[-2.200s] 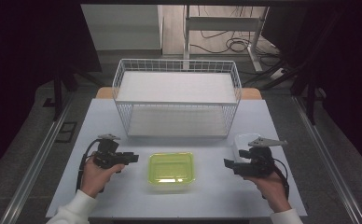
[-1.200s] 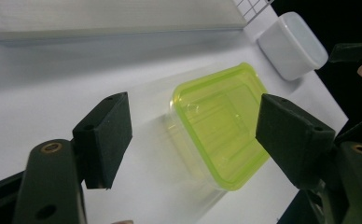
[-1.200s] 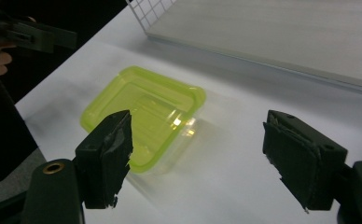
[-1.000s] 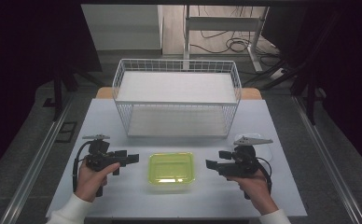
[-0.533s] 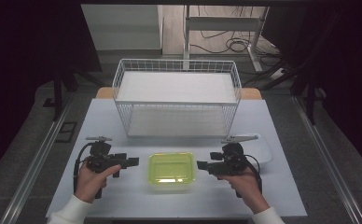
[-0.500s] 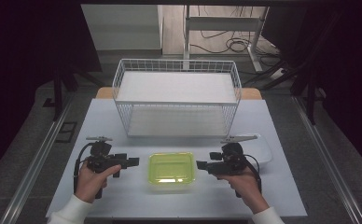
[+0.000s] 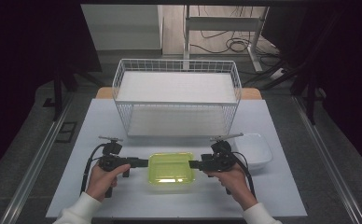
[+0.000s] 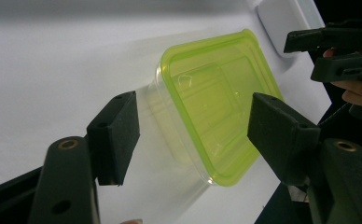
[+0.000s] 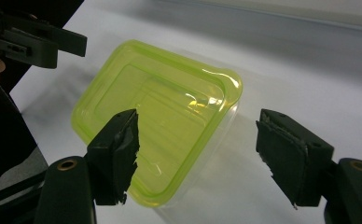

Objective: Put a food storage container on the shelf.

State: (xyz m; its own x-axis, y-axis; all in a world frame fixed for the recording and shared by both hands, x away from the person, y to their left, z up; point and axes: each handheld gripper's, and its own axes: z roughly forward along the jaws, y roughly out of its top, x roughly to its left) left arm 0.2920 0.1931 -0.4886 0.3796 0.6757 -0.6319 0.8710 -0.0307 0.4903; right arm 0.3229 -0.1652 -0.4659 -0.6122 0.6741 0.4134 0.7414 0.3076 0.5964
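A clear container with a yellow-green lid (image 7: 171, 167) lies at the table's front middle. My left gripper (image 7: 144, 163) points at its left end and my right gripper (image 7: 193, 164) at its right end. In the left gripper view the container (image 8: 216, 107) reaches between the black jaws of the left gripper (image 8: 195, 135), which stand apart from it. The right gripper (image 9: 198, 156) straddles a corner of the container (image 9: 160, 112) the same way, with its pads clear of the sides. Both pairs of jaws have just been closing, but neither presses on the container.
A white wire basket rack (image 7: 177, 93) stands behind the container, across the middle of the table. A white dish (image 7: 254, 150) sits just right of my right hand. The table's front edge is close below both forearms.
Both grippers have come inward from the sides and a little down, up to the container's two ends. The right gripper has left the white dish behind.
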